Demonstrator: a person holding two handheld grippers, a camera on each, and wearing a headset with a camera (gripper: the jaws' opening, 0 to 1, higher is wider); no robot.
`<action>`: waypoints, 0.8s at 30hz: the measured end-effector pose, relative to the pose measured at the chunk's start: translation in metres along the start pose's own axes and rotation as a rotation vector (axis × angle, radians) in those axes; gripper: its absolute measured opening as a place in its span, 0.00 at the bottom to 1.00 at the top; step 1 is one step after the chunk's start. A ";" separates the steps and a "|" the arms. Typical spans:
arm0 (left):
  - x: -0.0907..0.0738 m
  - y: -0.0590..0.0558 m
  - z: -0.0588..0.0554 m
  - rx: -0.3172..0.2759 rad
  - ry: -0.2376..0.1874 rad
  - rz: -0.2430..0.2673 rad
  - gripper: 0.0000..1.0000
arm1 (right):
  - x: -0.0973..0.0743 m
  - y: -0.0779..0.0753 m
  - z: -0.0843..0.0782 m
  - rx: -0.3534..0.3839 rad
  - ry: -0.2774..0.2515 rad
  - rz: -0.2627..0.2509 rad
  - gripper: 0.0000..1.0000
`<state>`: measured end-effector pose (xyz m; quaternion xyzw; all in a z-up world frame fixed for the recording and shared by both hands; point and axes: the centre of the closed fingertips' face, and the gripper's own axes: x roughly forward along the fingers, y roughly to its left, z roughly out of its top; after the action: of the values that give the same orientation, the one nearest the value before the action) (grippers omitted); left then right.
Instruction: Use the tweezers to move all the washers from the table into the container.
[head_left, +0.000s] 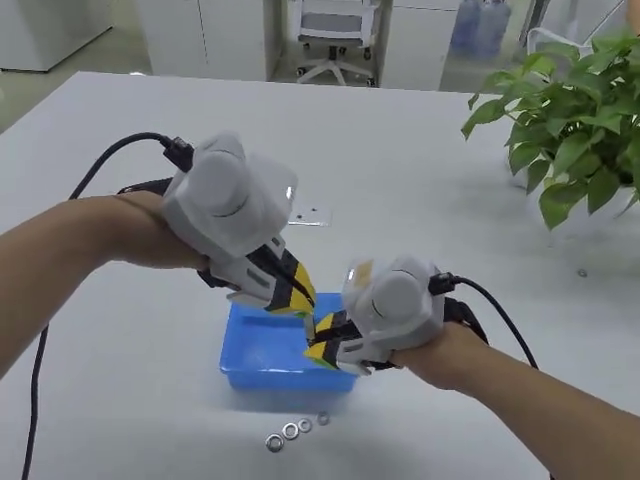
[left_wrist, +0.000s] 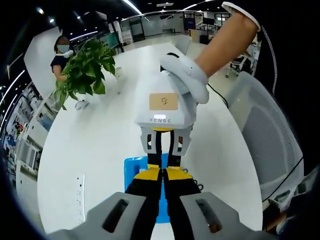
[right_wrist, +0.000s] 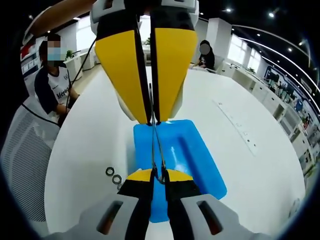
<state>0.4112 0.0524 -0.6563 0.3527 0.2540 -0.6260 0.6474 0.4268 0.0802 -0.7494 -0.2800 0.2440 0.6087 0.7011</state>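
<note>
Over the blue container (head_left: 285, 380), the left gripper (head_left: 303, 298) and right gripper (head_left: 320, 345) meet tip to tip, each with its fingers clenched on one end of the tweezers (right_wrist: 156, 150). Container looks bare inside, with no washer visible in it. Four washers (head_left: 291, 431) lie in a short row on the bench (head_left: 420, 160), just beside the container's near wall. Judged barely started: every washer seen is left to move.

green plant (head_left: 570, 110), office chair (head_left: 335, 28), white table (head_left: 400, 150)
</note>
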 end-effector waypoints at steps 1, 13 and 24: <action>0.001 0.002 -0.002 -0.001 0.002 0.000 0.06 | 0.002 -0.002 -0.001 0.002 0.001 0.001 0.10; 0.013 0.013 -0.020 -0.019 0.000 -0.005 0.06 | 0.019 -0.010 -0.012 0.031 0.017 0.025 0.10; 0.021 0.023 -0.033 -0.039 -0.005 -0.013 0.06 | 0.032 -0.018 -0.019 0.035 0.033 0.045 0.10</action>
<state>0.4398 0.0640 -0.6904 0.3369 0.2670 -0.6260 0.6506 0.4493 0.0879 -0.7833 -0.2720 0.2723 0.6153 0.6880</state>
